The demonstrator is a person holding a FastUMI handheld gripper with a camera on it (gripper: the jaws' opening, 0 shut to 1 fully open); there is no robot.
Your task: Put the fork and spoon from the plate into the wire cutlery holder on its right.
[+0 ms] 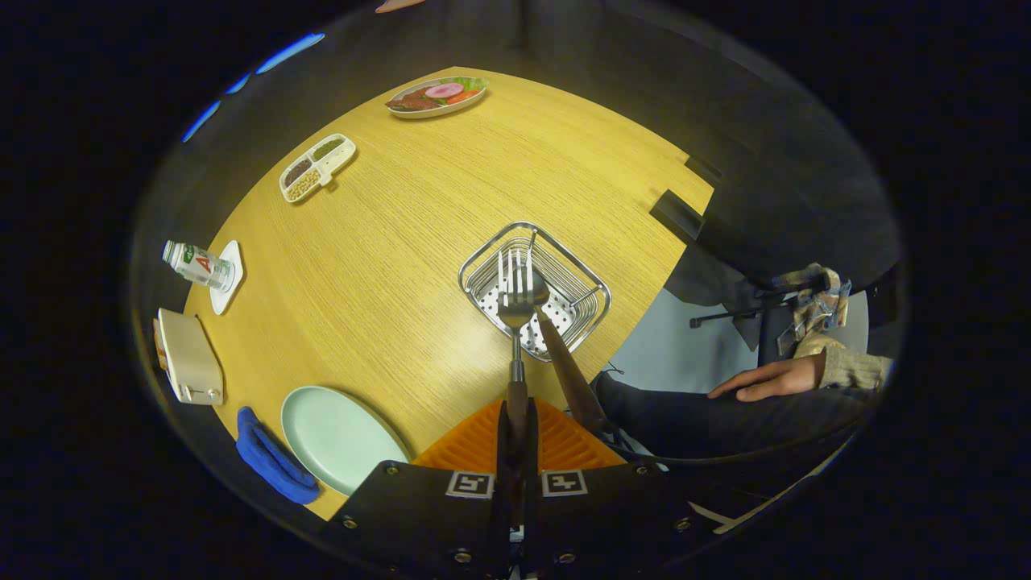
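Between the fingers of the gripper (pixel 515 419), which are pressed together on its dark handle, a fork (pixel 515 302) points straight ahead, tines away from the gripper. Its head hangs over the wire cutlery holder (pixel 483 262), a square metal basket just beyond the fingertips on a wooden table (pixel 387 266). A spoon (pixel 564 362) already leans in the holder, its bowl touching or just beside the fork's head and its dark handle slanting back to the right of the fingers. The pale green plate (pixel 334 435) lies bare, down to the left of the gripper, beside a blue cloth (pixel 270 459). A person's hand (pixel 765 380) rests on a lap further right.

Likely risks: the fork is held far back on its handle, so it may swing or slip. Its tines could catch on the wires or knock the spoon. The holder sits near the table's edge, so a push might shift it.
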